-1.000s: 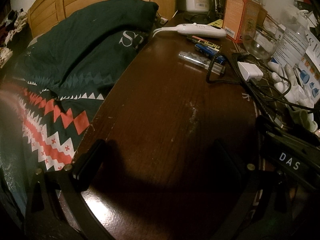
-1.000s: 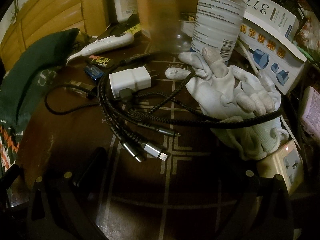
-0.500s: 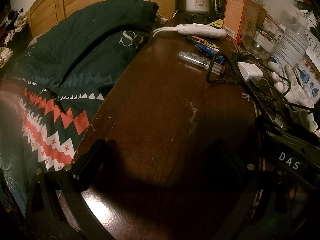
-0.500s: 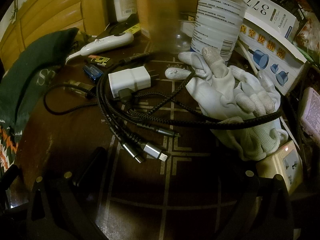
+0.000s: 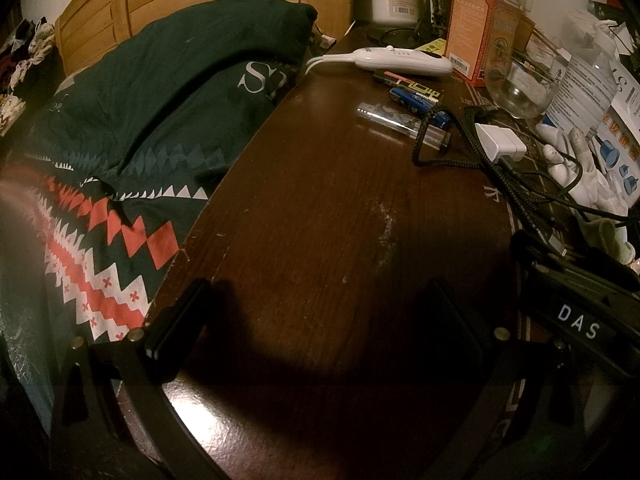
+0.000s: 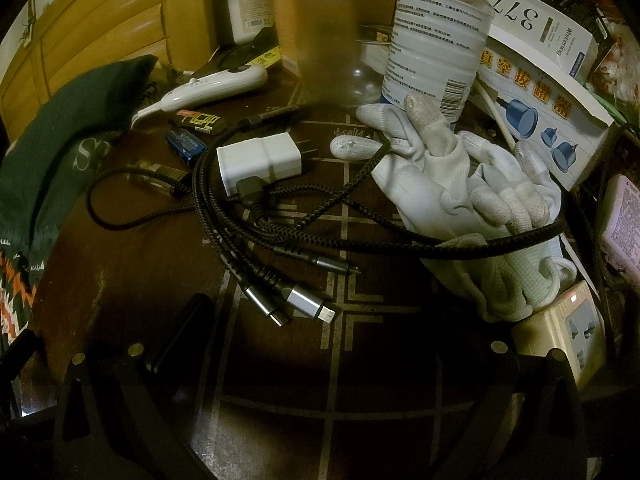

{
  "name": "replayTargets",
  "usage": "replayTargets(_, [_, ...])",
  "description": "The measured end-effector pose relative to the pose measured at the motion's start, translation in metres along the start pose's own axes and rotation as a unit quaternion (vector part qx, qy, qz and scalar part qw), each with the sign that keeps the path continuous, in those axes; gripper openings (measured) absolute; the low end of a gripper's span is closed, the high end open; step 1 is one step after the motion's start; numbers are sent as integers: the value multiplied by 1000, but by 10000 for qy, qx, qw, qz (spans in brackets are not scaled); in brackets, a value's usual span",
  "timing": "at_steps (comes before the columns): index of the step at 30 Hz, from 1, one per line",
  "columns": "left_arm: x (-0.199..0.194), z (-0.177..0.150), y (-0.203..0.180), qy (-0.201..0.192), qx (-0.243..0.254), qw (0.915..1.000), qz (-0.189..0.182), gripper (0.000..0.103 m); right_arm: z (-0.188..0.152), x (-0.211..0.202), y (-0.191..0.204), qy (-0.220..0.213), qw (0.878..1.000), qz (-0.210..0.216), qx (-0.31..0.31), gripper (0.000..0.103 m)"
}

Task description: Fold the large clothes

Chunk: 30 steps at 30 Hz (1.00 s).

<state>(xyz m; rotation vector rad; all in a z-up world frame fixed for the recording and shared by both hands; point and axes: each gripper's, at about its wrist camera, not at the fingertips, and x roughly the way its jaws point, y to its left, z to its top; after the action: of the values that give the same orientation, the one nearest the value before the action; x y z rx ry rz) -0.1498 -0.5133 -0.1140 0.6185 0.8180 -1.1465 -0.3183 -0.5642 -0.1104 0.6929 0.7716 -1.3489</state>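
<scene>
Dark wooden desk [image 5: 320, 208] is sitting under both grippers. The left gripper [image 5: 316, 328] and right gripper [image 6: 316, 344] are hovering with fingers spread wide, gripping nothing. A dark green patterned garment [image 5: 140, 120] is lying beside the desk's left edge; white gloves [image 6: 460, 184] and black cables [image 6: 280, 216] are cluttering the right.

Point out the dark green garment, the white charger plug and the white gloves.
dark green garment [image 5: 168, 92], left wrist view, on the plain green upper part, above the lettering.
white charger plug [image 6: 258, 160], right wrist view, on the middle of its body.
white gloves [image 6: 436, 184], right wrist view, on the upper glove's palm.
</scene>
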Motion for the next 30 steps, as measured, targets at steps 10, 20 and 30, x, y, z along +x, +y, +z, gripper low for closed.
replayTargets(10, [-1,0,1,0,9,10000,-13,103,0,0,0,-1,10000,2,-1,103])
replayTargets(20, [-2,-1,1,-2,16,10000,-22,103,0,0,0,-3,10000,2,-3,103])
replayTargets(30, [-3,-1,1,-2,21,10000,-29,103,0,0,0,-3,10000,2,-4,103])
